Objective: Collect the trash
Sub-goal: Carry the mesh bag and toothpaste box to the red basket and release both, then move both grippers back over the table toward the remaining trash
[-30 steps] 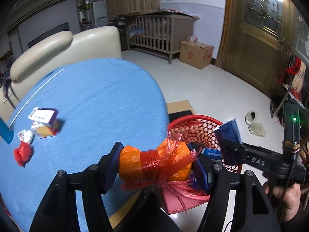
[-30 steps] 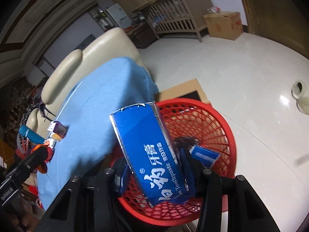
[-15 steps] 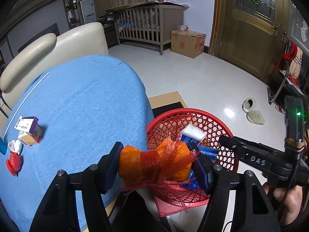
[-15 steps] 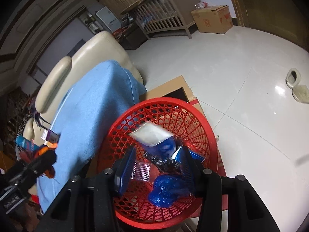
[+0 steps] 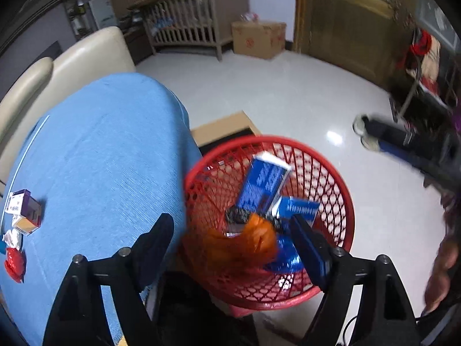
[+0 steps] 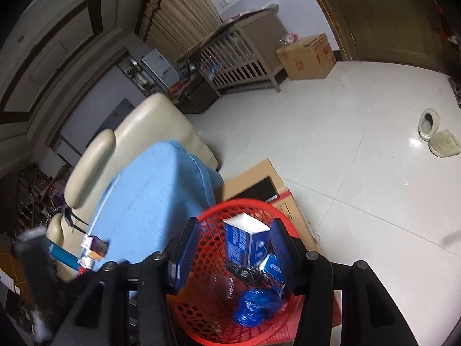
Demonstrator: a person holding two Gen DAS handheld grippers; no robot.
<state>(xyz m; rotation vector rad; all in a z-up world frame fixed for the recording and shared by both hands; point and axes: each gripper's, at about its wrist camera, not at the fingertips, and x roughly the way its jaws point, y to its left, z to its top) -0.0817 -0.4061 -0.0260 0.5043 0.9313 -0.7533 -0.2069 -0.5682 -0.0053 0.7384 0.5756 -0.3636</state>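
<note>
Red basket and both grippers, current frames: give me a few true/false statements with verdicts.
1. The left gripper is open. True.
2. The orange wrapper is clamped between the left gripper's fingers. False: it sits blurred over the red basket, free of them.
3. The blue toothpaste box is inside the basket. True.
4. The right gripper grips the toothpaste box. False: it is open and holds nothing.
5. Small boxes remain on the blue tablecloth. True.

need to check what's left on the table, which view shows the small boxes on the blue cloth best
The left wrist view: the small boxes sit unobstructed on the blue cloth, with red wrappers beside them. The right wrist view shows the boxes small and blurred, partly behind its gripper.
</note>
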